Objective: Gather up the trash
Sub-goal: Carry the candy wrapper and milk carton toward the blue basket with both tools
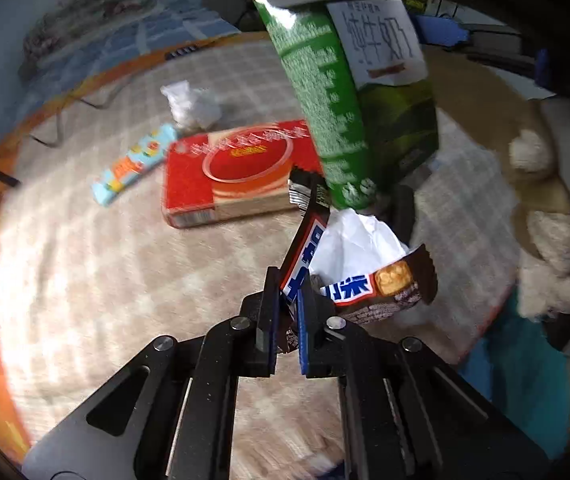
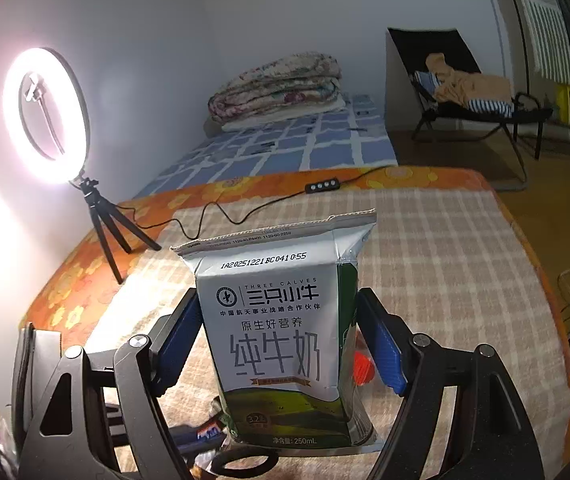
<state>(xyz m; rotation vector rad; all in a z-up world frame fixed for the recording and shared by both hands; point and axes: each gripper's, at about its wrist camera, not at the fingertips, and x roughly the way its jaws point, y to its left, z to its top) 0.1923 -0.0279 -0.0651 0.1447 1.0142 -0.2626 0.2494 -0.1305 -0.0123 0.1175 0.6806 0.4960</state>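
Item, left gripper (image 1: 287, 316): we find its fingers pressed together on the brown-and-blue candy wrapper (image 1: 349, 276), pinched at one end so the rest flaps loose; it tips steeply down over the checked tablecloth (image 1: 105, 300).

Item, right gripper (image 2: 281, 340): its jaws stand wide with the milk carton (image 2: 281, 340) between them; we cannot tell whether the pads press on its sides; it points gently downward, carton upright and raised off the cloth in the left view.

Item, trash yet lying on the cloth: red box (image 1: 233, 176); light-blue wrapper (image 1: 135, 164) just beside it; crumpled white paper (image 1: 193, 106) behind.

Handling note: we see no bin in either view; we judge both loads should travel level and slowly, since the wrapper hangs by one end and the tall carton may tilt; keeping the two grippers apart would stop the wrapper brushing the carton, which hangs close above it.
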